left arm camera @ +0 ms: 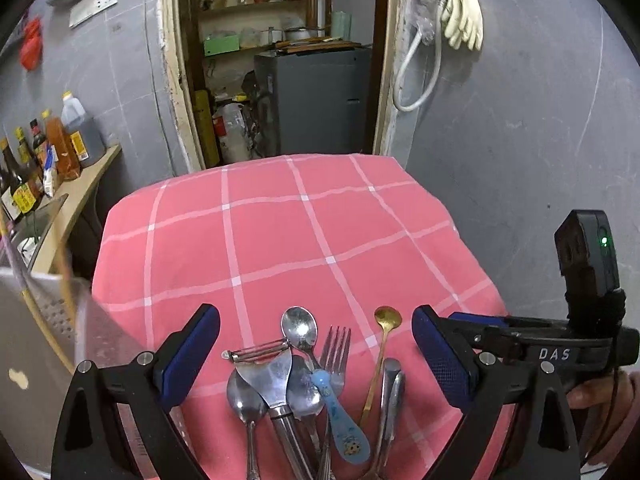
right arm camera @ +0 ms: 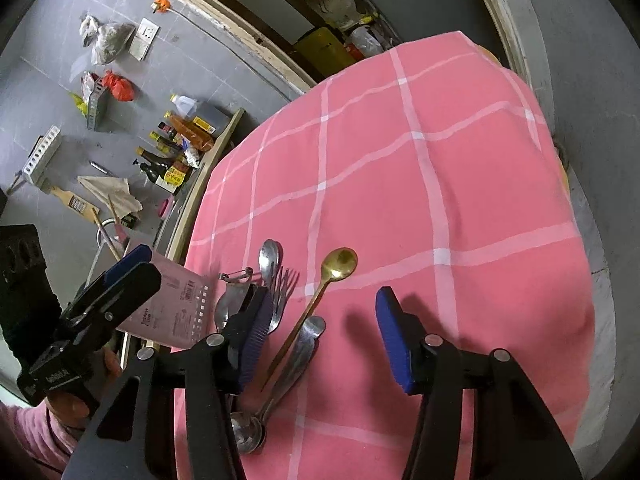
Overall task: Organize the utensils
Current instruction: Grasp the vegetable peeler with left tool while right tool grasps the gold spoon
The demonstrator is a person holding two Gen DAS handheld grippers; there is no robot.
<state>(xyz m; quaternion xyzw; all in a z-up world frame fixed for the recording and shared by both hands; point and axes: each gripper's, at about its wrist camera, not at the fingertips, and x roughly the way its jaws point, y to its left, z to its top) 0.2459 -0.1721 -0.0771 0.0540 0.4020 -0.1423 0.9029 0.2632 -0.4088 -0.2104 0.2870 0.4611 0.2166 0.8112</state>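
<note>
The left tool (left arm camera: 316, 354) is held with its jaws spread wide and nothing between them, directly above the utensil cluster. The right tool (right arm camera: 324, 340) is likewise spread wide and unloaded, positioned over the gold spoon (right arm camera: 320, 296). The utensils are laid on the pink checked cloth (left arm camera: 280, 236) covering the tabletop, at its near edge. The peeler (left arm camera: 266, 368) is laid across 2 steel spoons, with a fork (left arm camera: 336, 356) and a blue-handled child's spoon (left arm camera: 340, 420) beside it. The gold spoon is set apart, just right of the fork.
</note>
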